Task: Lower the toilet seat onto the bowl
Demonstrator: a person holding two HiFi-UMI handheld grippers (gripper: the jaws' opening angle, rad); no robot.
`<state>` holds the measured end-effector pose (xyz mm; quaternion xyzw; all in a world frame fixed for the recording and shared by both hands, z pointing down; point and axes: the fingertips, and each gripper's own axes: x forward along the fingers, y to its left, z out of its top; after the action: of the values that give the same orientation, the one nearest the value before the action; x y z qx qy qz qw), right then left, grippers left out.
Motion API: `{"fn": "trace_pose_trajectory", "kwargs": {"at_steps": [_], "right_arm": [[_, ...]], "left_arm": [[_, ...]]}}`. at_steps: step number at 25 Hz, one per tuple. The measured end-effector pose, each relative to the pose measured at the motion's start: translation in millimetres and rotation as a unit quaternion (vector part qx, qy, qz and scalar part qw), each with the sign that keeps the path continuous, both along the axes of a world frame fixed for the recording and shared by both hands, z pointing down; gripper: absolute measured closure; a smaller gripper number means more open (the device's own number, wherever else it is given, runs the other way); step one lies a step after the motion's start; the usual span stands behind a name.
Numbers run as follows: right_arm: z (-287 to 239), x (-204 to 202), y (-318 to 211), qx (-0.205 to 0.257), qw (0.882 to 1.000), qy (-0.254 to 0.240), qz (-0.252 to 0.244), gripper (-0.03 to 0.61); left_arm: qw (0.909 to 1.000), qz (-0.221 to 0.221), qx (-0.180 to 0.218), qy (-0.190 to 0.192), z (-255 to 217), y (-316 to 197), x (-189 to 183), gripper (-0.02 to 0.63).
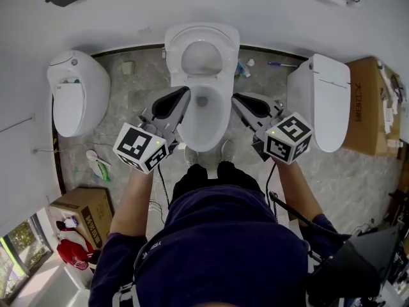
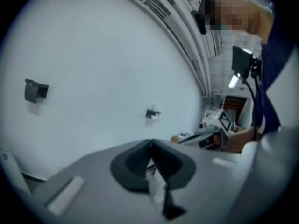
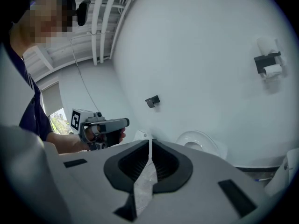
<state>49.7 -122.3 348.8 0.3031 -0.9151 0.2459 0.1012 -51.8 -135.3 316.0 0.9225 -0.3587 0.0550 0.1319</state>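
Cool, even white light fills the room, and the wall (image 1: 255, 5) behind the middle toilet (image 1: 202, 85) looks bright and flat. Shadows on the floor (image 1: 137, 98) beside that toilet are soft. Daylight shows at a window (image 1: 16, 251) far to the toilet's left. The head view bows at its edges. Both gripper views are round with black corners. The left one is hazy and bluish, the right one sharper.

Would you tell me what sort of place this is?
Probably a toilet showroom or test room, not a home bathroom: a left toilet, middle toilet and right toilet stand side by side along one wall, with a cardboard box nearby.
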Motion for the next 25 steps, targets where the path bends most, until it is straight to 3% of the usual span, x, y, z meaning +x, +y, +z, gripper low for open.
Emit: {"fn": "trace_pose_trajectory", "kwargs": {"at_steps": [10,13,17,25], "right_arm": [[30.6,-1.1,-86.3,0.025,0.999,0.041,-0.017,0.568],[51.3,-3.3,-109.9,0.025,0.996,0.075,-0.032,0.474],[84.0,-1.7,-141.2,0.028,0.991,0.123,-0.04,0.469],[144.8,-0.6,-214.3,0.009,0.988,0.153,-0.03,0.46]], "left_arm": [[0.9993,-0.023,-0.029,0.001,25.2,-4.3,-11.5,0.609],[0.9989,-0.031,-0.036,-0.002,31.9,-7.5,-18.8,0.609],[0.9983,-0.035,-0.044,-0.013,36.4,-8.5,-25.1,0.609],[0.9943,-0.066,-0.072,-0.042,54.2,-0.7,-49.0,0.609]]}}
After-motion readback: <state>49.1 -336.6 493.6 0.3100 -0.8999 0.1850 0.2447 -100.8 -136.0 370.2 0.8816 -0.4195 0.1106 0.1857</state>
